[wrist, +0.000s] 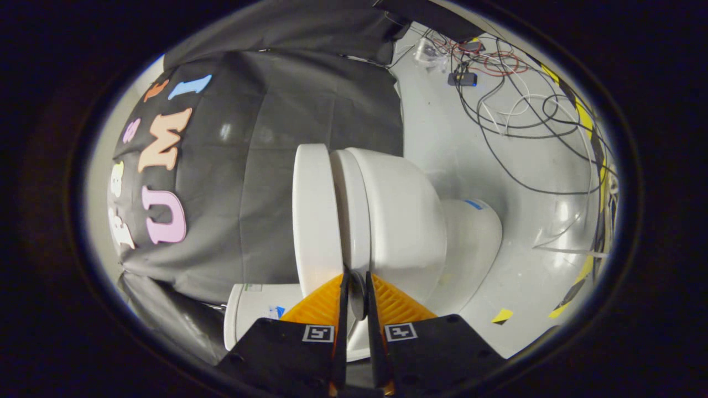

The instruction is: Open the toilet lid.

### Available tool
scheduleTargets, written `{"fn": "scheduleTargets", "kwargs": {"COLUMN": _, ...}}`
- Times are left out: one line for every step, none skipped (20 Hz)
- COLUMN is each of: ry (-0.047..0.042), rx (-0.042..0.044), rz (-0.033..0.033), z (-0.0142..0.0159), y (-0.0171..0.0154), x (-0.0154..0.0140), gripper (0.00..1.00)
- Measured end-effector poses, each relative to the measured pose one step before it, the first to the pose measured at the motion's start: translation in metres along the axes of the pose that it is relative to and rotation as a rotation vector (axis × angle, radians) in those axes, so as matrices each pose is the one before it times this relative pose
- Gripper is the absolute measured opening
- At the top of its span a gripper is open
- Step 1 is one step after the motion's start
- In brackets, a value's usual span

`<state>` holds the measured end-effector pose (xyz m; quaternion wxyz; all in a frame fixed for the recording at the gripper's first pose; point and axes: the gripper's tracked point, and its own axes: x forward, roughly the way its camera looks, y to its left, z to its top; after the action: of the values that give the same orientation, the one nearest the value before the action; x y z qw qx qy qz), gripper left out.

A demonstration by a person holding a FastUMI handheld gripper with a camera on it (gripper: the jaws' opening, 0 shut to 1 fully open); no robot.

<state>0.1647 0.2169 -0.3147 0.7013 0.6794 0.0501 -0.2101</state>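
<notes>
Toilet (398, 221) is right in front of my camera, and the whole scene looks rolled on its side, so the floor (442, 127) runs up beyond the bowl and the black cloth (265, 182) stands on the other side. The lid (315, 215) is a flat white slab, and it lies close against the seat (349, 210) with only a thin dark seam between them, so I see it as still closed. The bowl widens away from the seat and goes down to the foot (475, 237) on the grey floor. The tank (251, 315) shows just beside the lid, next to the cloth.

My gripper (354, 296) has its 2 fingers (344, 298) drawn almost together, with only a narrow gap. The tips sit at the seam between lid and seat, and a thin rim shows in the gap. I cannot tell if both fingers really press on it.

Far beyond the toilet, many black, white and red cables (514, 105) lie loose on the floor, and yellow-black tape (586, 119) runs along its edge.
</notes>
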Motion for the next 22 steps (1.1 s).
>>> {"fn": "scheduleTargets", "kwargs": {"ry": 0.00079, "rx": 0.00236, "rz": 0.00585, "z": 0.00018, "y": 0.00085, "x": -0.00003, "gripper": 0.19}}
{"fn": "scheduleTargets", "kwargs": {"ry": 0.00344, "rx": -0.00621, "rz": 0.00898, "z": -0.00049, "y": 0.00226, "x": -0.00054, "gripper": 0.19}}
{"fn": "scheduleTargets", "kwargs": {"ry": 0.00288, "rx": -0.01223, "rz": 0.00985, "z": -0.00029, "y": 0.00331, "x": -0.00114, "gripper": 0.19}}
{"fn": "scheduleTargets", "kwargs": {"ry": 0.00476, "rx": -0.01643, "rz": 0.00706, "z": -0.00057, "y": 0.00205, "x": 0.00018, "gripper": 0.19}}
{"fn": "scheduleTargets", "kwargs": {"ry": 0.00522, "rx": -0.01572, "rz": 0.00445, "z": -0.00008, "y": 0.00173, "x": -0.00105, "gripper": 0.19}}
{"fn": "scheduleTargets", "kwargs": {"ry": 0.00624, "rx": -0.00725, "rz": 0.00263, "z": -0.00066, "y": 0.00118, "x": 0.00014, "gripper": 0.19}}
{"fn": "scheduleTargets", "kwargs": {"ry": 0.00134, "rx": -0.0015, "rz": 0.00525, "z": 0.0009, "y": 0.0021, "x": -0.00183, "gripper": 0.19}}
{"fn": "scheduleTargets", "kwargs": {"ry": -0.00447, "rx": -0.0032, "rz": 0.00673, "z": 0.00194, "y": 0.0029, "x": -0.00074, "gripper": 0.19}}
{"fn": "scheduleTargets", "kwargs": {"ry": -0.0024, "rx": -0.00448, "rz": 0.0022, "z": 0.00077, "y": 0.00301, "x": -0.00013, "gripper": 0.19}}
{"fn": "scheduleTargets", "kwargs": {"ry": 0.00312, "rx": -0.01767, "rz": -0.00211, "z": 0.00064, "y": 0.00241, "x": -0.00024, "gripper": 0.19}}
{"fn": "scheduleTargets", "kwargs": {"ry": 0.00647, "rx": -0.02507, "rz": -0.00308, "z": -0.00254, "y": 0.00378, "x": -0.00133, "gripper": 0.19}}
{"fn": "scheduleTargets", "kwargs": {"ry": 0.00521, "rx": -0.02512, "rz": -0.00107, "z": -0.00029, "y": 0.00468, "x": -0.00022, "gripper": 0.19}}
{"fn": "scheduleTargets", "kwargs": {"ry": 0.00399, "rx": -0.01649, "rz": 0.00317, "z": 0.00246, "y": 0.00559, "x": -0.00191, "gripper": 0.19}}
{"fn": "scheduleTargets", "kwargs": {"ry": -0.00317, "rx": -0.00996, "rz": 0.00455, "z": 0.00257, "y": 0.00646, "x": -0.0012, "gripper": 0.19}}
{"fn": "scheduleTargets", "kwargs": {"ry": -0.00145, "rx": -0.0069, "rz": 0.00362, "z": 0.00087, "y": 0.00523, "x": -0.00062, "gripper": 0.19}}
{"fn": "scheduleTargets", "kwargs": {"ry": -0.00436, "rx": -0.00634, "rz": -0.00264, "z": 0.00084, "y": 0.00499, "x": -0.00095, "gripper": 0.19}}
{"fn": "scheduleTargets", "kwargs": {"ry": 0.00237, "rx": -0.00949, "rz": -0.00464, "z": -0.00044, "y": 0.00457, "x": -0.00184, "gripper": 0.19}}
{"fn": "scheduleTargets", "kwargs": {"ry": -0.00075, "rx": -0.01392, "rz": -0.00269, "z": 0.00037, "y": 0.00575, "x": -0.00086, "gripper": 0.19}}
{"fn": "scheduleTargets", "kwargs": {"ry": 0.00185, "rx": -0.01489, "rz": 0.00037, "z": -0.00014, "y": 0.00712, "x": -0.0018, "gripper": 0.19}}
{"fn": "scheduleTargets", "kwargs": {"ry": -0.00049, "rx": -0.02045, "rz": 0.00469, "z": 0.00051, "y": 0.00908, "x": -0.00148, "gripper": 0.19}}
{"fn": "scheduleTargets", "kwargs": {"ry": 0.00004, "rx": -0.01502, "rz": 0.00875, "z": 0.00128, "y": 0.00852, "x": -0.00102, "gripper": 0.2}}
{"fn": "scheduleTargets", "kwargs": {"ry": -0.00331, "rx": -0.01494, "rz": 0.01317, "z": 0.00055, "y": 0.01032, "x": -0.00162, "gripper": 0.19}}
